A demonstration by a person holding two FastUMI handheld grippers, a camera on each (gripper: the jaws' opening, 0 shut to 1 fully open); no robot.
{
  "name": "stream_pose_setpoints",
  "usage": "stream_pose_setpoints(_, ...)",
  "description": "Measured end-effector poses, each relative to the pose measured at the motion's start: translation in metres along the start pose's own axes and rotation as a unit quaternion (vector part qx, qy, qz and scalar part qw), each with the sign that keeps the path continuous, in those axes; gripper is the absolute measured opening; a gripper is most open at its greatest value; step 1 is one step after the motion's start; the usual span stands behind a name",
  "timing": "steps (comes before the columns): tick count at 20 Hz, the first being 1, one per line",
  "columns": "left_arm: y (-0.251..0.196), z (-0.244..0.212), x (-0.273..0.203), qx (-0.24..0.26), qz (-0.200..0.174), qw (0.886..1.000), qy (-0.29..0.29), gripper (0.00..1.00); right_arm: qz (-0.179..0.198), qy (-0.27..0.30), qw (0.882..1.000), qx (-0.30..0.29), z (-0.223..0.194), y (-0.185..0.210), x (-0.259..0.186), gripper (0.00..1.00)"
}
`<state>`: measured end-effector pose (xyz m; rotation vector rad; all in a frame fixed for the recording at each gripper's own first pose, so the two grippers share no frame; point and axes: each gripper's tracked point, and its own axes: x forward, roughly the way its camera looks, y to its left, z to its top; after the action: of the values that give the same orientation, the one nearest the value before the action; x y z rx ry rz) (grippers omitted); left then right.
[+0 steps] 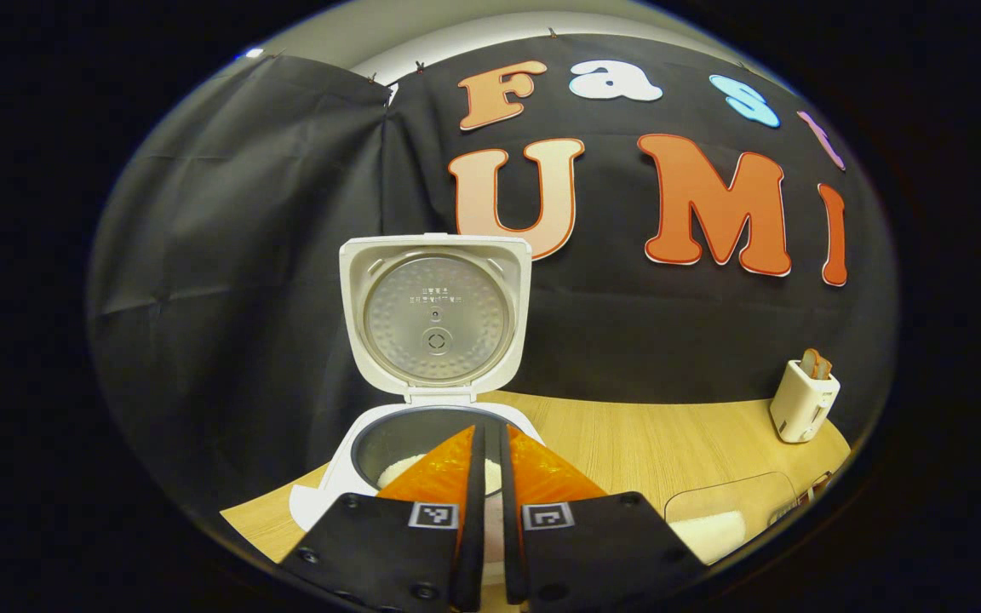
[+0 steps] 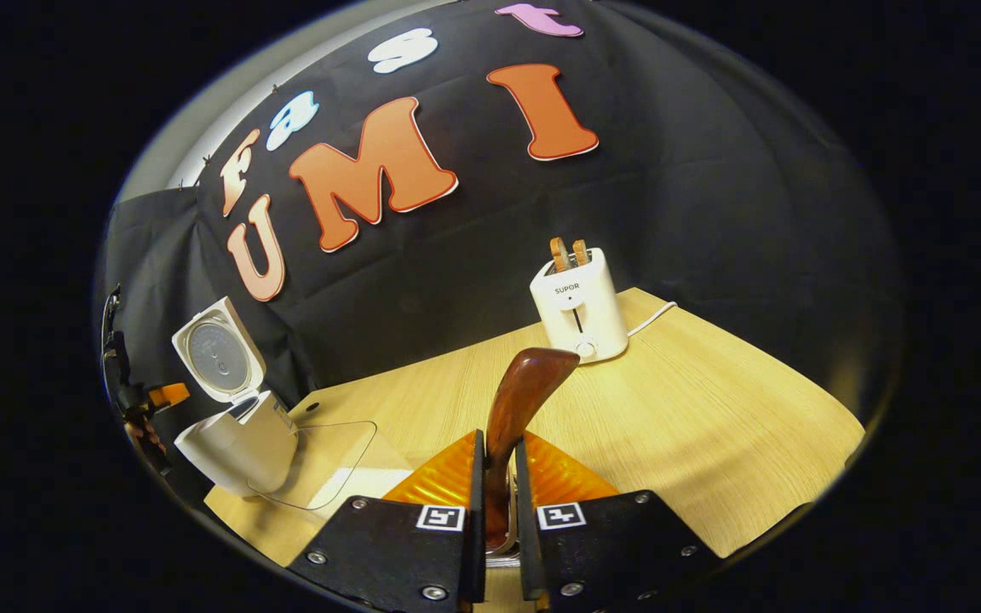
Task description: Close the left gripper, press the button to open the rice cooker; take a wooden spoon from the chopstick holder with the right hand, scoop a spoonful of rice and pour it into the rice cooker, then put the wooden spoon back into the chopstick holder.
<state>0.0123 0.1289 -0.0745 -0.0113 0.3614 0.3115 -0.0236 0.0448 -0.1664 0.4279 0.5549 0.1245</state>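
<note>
On the wooden table (image 2: 695, 426), the rice cooker (image 1: 422, 443) sits lid-up beside a clear rice tub (image 1: 725, 519). The left gripper (image 1: 490, 451) hovers clenched and empty; the right gripper (image 2: 499, 477) clamps the wooden spoon (image 2: 524, 400). Best bet: keep that spoon level while scooping.

White rice cooker (image 1: 422, 409) on the light wooden table, lid (image 1: 435, 315) swung fully open and upright, metal inner plate facing out, white rice in the dark inner pot. Dark brown wooden spoon (image 2: 520, 400) upright, handle clamped between the right gripper (image 2: 497, 477) fingers.
</note>
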Motion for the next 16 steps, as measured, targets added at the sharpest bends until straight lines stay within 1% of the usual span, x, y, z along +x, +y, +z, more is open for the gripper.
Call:
stream_pose_setpoints(1, 0.001, -0.002, -0.001, -0.003, -0.002, 1.0, 0.0, 0.18, 0.002, -0.002, 1.0, 0.003, 0.0, 0.0, 0.001, 0.16)
stream_pose_setpoints(2, -0.002, -0.002, -0.002, -0.004, -0.008, 1.0, 0.001, 0.19, 0.003, -0.003, 1.0, 0.009, 0.0, -0.001, 0.001, 0.16)
stream_pose_setpoints(4, -0.006, -0.009, -0.002, -0.003, -0.012, 1.0, 0.005, 0.17, 0.006, 0.0, 1.0, 0.023, -0.001, 0.0, 0.006, 0.15)
stream_pose_setpoints(7, -0.007, -0.016, -0.003, -0.004, -0.014, 1.0, 0.01, 0.18, 0.008, 0.004, 1.0, 0.013, -0.003, 0.002, 0.013, 0.15)
stream_pose_setpoints(8, -0.009, -0.016, -0.003, -0.004, -0.018, 1.0, 0.011, 0.18, 0.015, 0.003, 1.0, 0.015, -0.001, 0.007, 0.01, 0.13)
stream_pose_setpoints(12, -0.019, -0.018, -0.005, 0.009, -0.031, 0.999, 0.009, 0.18, 0.023, 0.011, 1.0, 0.006, -0.004, 0.01, 0.002, 0.08)
stream_pose_setpoints(16, -0.025, -0.024, -0.004, 0.021, -0.038, 0.999, 0.012, 0.18, 0.017, 0.008, 1.0, -0.019, -0.005, 0.008, -0.013, 0.07)
